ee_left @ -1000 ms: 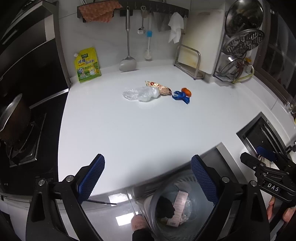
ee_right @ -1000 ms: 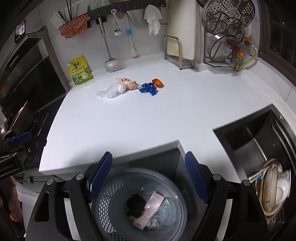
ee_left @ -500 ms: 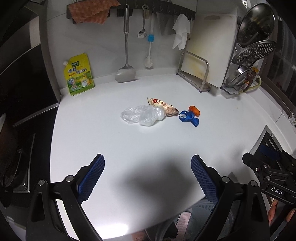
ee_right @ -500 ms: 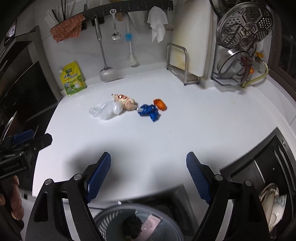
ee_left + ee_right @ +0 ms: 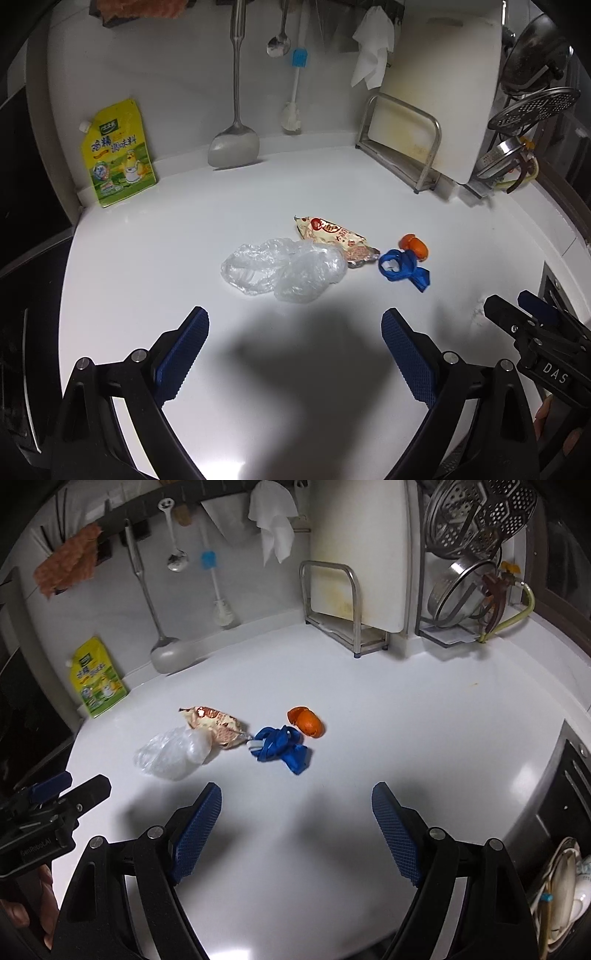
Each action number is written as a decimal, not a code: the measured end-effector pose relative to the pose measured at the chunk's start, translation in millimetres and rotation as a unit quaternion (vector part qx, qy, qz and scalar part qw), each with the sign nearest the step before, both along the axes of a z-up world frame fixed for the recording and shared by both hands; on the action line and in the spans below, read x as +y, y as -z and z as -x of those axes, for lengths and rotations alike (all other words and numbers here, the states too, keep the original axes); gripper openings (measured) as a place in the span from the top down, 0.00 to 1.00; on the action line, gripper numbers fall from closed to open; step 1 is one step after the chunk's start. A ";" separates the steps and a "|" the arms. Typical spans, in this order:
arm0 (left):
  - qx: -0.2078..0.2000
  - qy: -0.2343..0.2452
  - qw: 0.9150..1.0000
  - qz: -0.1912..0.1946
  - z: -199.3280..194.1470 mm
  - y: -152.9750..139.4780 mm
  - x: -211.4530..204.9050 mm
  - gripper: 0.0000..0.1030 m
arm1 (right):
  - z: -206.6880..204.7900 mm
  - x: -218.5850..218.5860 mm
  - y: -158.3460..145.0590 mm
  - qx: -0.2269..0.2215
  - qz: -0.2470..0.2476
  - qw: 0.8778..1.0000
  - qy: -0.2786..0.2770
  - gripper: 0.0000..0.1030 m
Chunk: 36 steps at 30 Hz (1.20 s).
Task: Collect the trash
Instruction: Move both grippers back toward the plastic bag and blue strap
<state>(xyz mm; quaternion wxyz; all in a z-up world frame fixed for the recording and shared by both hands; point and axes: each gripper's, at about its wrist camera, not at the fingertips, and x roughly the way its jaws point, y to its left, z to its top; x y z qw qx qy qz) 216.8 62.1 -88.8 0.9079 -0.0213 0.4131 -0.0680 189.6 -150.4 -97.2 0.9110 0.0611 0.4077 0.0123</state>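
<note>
Four bits of trash lie in a row mid-counter: a crumpled clear plastic bag (image 5: pixel 284 273) (image 5: pixel 173 755), a red-and-cream snack wrapper (image 5: pixel 332 236) (image 5: pixel 214 723), a blue wrapper (image 5: pixel 402 269) (image 5: pixel 280 747) and an orange peel piece (image 5: pixel 415 245) (image 5: pixel 306 722). My left gripper (image 5: pixel 293 350) is open and empty, just short of the plastic bag. My right gripper (image 5: pixel 297 827) is open and empty, just short of the blue wrapper. Each gripper shows at the edge of the other's view.
A yellow seasoning pouch (image 5: pixel 116 153) leans on the back wall at left. A spatula (image 5: pixel 234 144), spoon and brush hang above the counter. A cutting board in a metal rack (image 5: pixel 417 147) and a pot rack (image 5: pixel 476 565) stand back right. The sink (image 5: pixel 561 849) with dishes is at right.
Both grippers have moved forward from above the trash basket below the counter's edge to over the counter, close to the trash. The basket has dropped out of view. Both stay open.
</note>
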 end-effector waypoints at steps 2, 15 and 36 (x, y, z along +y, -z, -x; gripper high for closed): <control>0.001 0.004 1.000 0.003 -11.2 7.4 1.5 0.10 | -12.8 2.7 6.5 0.004 -0.002 1.000 -0.003 0.23; 0.013 0.008 1.000 0.002 -54.0 40.6 3.5 0.10 | -62.3 18.5 45.7 0.031 0.005 1.000 0.002 0.22; 0.020 0.018 1.000 -0.005 -83.8 62.8 -6.5 0.10 | -102.4 16.6 72.4 0.040 0.012 0.999 0.022 0.23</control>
